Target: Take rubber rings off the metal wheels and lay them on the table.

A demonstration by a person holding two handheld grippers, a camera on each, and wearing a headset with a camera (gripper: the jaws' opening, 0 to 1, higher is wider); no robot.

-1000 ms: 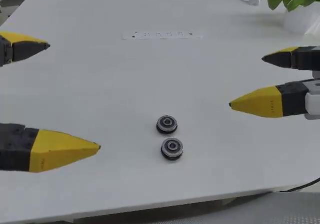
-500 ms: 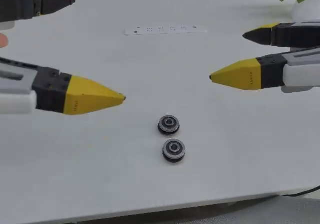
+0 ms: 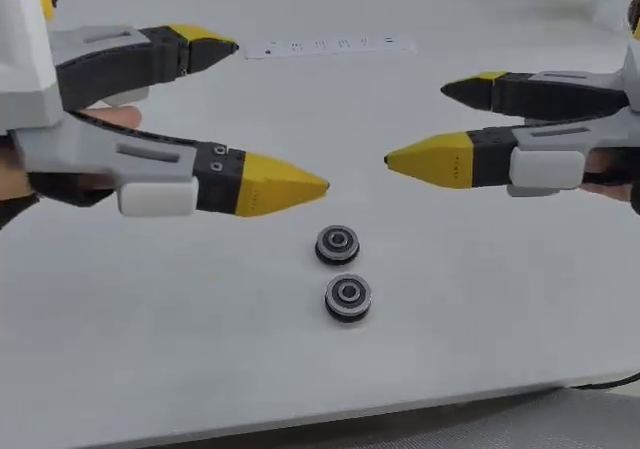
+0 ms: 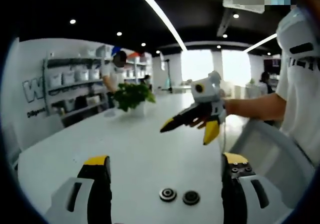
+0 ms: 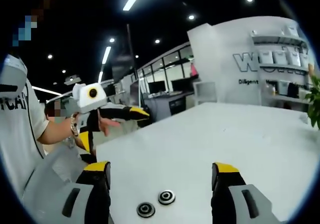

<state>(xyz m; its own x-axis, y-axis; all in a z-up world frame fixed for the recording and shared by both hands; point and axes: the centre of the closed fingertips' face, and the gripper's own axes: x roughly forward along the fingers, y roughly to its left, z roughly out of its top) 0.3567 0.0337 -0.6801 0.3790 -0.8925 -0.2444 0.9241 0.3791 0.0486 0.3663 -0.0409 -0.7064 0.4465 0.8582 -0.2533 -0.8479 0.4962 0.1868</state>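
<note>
Left tongs (image 3: 280, 116) and right tongs (image 3: 415, 124) neared two dark-ringed silvery wheels (image 3: 337, 245) (image 3: 347, 297)

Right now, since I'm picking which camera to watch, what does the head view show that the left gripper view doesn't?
Head view: a long white power strip lying at the far side of the white table.
Left gripper view: wall shelves holding white items, a ceiling light strip and the person's white shirt.
Both: the far metal wheel and near metal wheel, black rubber rings on them, plus the open left gripper and open right gripper.
</note>
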